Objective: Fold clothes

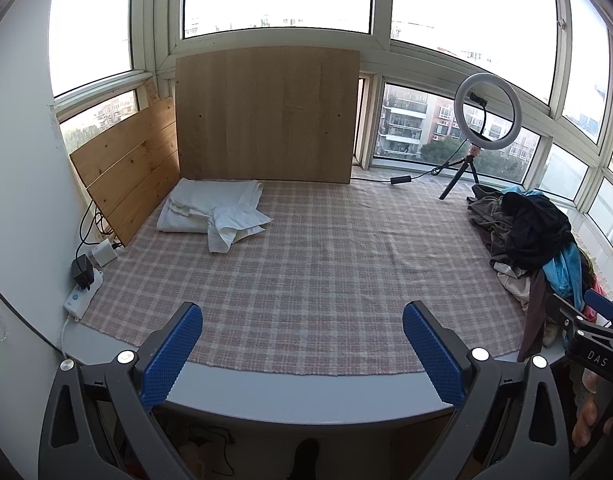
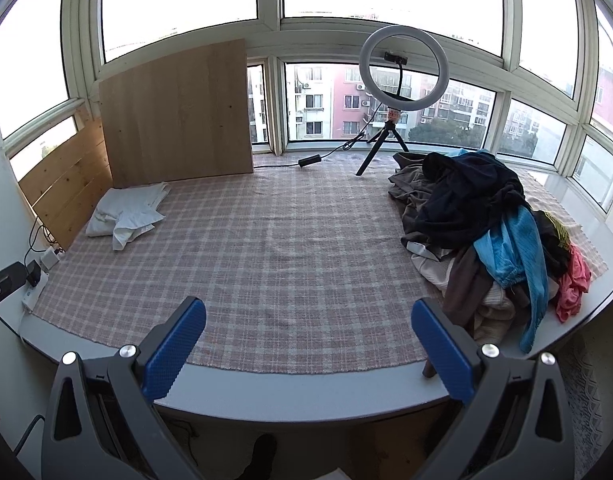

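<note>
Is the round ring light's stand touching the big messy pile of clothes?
Apart. In the right wrist view a strip of checked cloth shows between the ring light stand's nearest leg and the edge of the clothes pile.

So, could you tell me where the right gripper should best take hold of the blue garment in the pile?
Probably by the blue garment's hanging lower end, which drapes free over the pile's near side. Bring the open right gripper in from the front, since dark clothes cover its upper part.
</note>
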A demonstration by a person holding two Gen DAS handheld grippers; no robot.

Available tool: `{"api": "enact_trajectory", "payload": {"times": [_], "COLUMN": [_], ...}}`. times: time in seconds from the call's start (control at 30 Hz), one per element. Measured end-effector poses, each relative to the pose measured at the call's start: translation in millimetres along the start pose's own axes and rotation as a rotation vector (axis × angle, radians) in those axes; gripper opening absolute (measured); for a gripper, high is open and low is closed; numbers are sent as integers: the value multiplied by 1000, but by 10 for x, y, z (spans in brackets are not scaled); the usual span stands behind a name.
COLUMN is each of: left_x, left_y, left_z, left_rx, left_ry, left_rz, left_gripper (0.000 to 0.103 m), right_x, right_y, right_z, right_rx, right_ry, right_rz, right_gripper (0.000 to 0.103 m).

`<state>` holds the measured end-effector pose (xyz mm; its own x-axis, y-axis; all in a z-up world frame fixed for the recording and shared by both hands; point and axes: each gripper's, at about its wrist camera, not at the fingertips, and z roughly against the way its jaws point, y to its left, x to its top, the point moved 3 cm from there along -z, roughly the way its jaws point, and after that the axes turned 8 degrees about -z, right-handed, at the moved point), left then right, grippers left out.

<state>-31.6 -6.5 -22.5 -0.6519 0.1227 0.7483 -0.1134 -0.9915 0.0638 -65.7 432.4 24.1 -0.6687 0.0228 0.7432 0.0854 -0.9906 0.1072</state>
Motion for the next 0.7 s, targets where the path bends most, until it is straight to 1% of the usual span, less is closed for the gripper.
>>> {"api": "enact_trajectory", "payload": {"times": [0.1,0.23,0.33,0.43,0.7], "left_x": [2,28,87,159,404], "left_y": [4,65,98,83,24], "left_z": [-12,-8,-78,-180,-420], "left_rx": [10,55,32,29,-7], "left_ry": [-12,-45,-33,-23,-35], "left_rz": [0,17,16,-7,-42], "left_gripper": [100,99,99,99,99], "right_x": [21,50,88,140,338], "right_y": [17,36,58,69,91], "right_z": [-29,-75,-117,-168,-359], "right_rx": [0,0,-3,-8,-31], "right_ry": [1,1,-3,-8,-16], "right_rz": [3,4,7,7,-7], "right_gripper": [103,103,103,103,103]}}
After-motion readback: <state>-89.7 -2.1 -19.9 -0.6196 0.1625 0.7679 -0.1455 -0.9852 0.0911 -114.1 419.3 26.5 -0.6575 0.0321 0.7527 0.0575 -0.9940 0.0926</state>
